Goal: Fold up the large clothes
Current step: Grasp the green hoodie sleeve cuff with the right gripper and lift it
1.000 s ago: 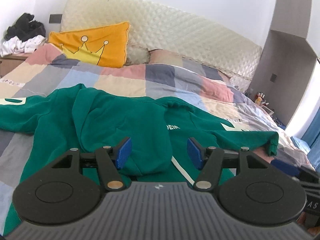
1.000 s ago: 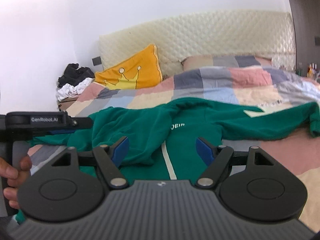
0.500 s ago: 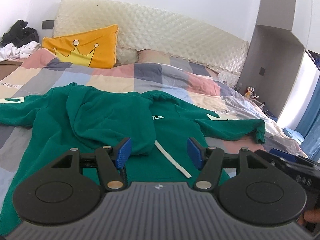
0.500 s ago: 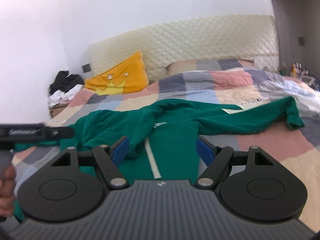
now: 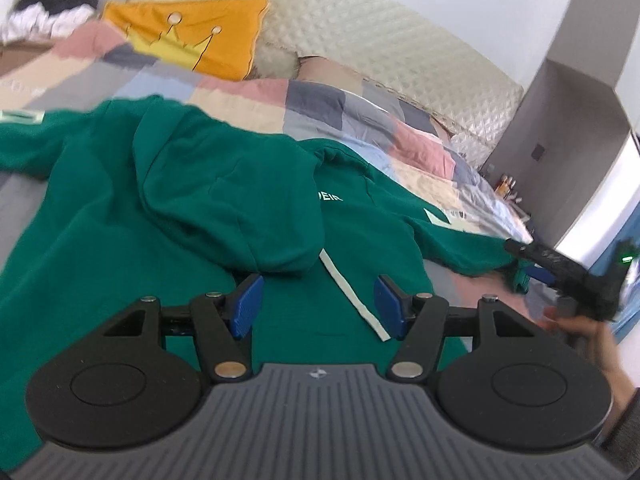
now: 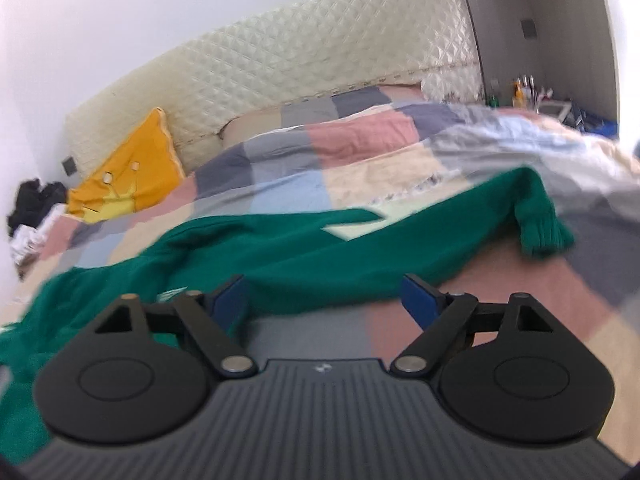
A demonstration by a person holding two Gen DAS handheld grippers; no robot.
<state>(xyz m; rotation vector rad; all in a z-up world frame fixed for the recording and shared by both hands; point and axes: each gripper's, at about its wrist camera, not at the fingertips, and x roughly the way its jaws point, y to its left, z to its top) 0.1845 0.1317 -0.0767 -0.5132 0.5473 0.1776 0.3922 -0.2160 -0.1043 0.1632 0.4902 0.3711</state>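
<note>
A large green hoodie (image 5: 180,208) lies spread on the bed, its hood (image 5: 224,200) flopped over the chest and a white drawstring (image 5: 352,296) trailing down. My left gripper (image 5: 318,306) hovers open just above the hoodie's front; the drawstring shows between its blue pads, untouched. The hoodie's right sleeve (image 6: 400,236) stretches out to a ribbed cuff (image 6: 540,228). My right gripper (image 6: 323,302) hangs over the quilt just in front of that sleeve, its jaws opening, nothing gripped. A person's hand (image 5: 592,336) holds it near the cuff at the left wrist view's right edge.
A patchwork quilt (image 5: 320,100) covers the bed under the hoodie. An orange crown pillow (image 5: 200,40) leans on the quilted headboard (image 5: 360,28). A pile of dark and white clothes (image 5: 52,8) sits at the far left. Bottles (image 6: 524,88) stand beside a grey cabinet (image 5: 560,120).
My right gripper swung right along the sleeve toward the cuff and its jaws widened. My left gripper sank closer to the hoodie's front and rolled a little.
</note>
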